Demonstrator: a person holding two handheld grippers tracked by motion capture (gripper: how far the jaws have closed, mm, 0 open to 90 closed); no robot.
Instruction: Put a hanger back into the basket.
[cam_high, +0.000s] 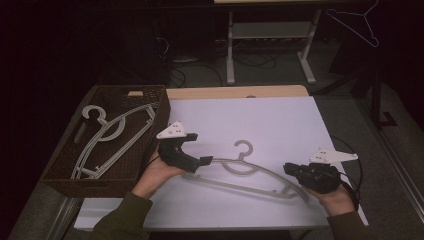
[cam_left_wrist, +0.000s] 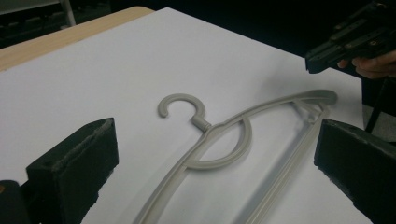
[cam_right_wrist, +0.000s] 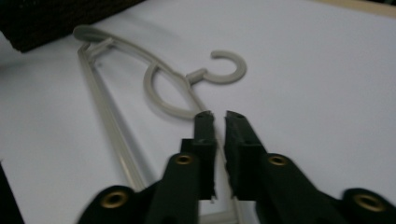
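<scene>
the pale grey plastic clothes hanger (cam_high: 245, 172) lies flat on the white sheet covering the table (cam_high: 280, 120), its hook pointing away from the person and its long arms spread sideways between the two hands, well apart from the dark woven basket (cam_high: 65, 175) at the left, where more grey hangers of the same kind (cam_high: 107, 137) are already stacked. the left gripper (cam_high: 202, 161) sits low at the hanger's left end with its two black jaws spread wide; in the left gripper view the hanger's arm and lower bar run up between the pads without either pad touching them, so it looks set to close on that end rather than holding it. the right gripper (cam_high: 289, 169) is at the hanger's right end, where its arm curves round to the bar; in the right gripper view its jaws stand nearly together, with a thin slit left, and they seem to pinch the slim arm of the hanger, though the tips hide the contact itself. one hand at each end makes sense for a long, springy thing: it would come up level instead of swinging, and could then be carried sideways to join the others in the basket.
</scene>
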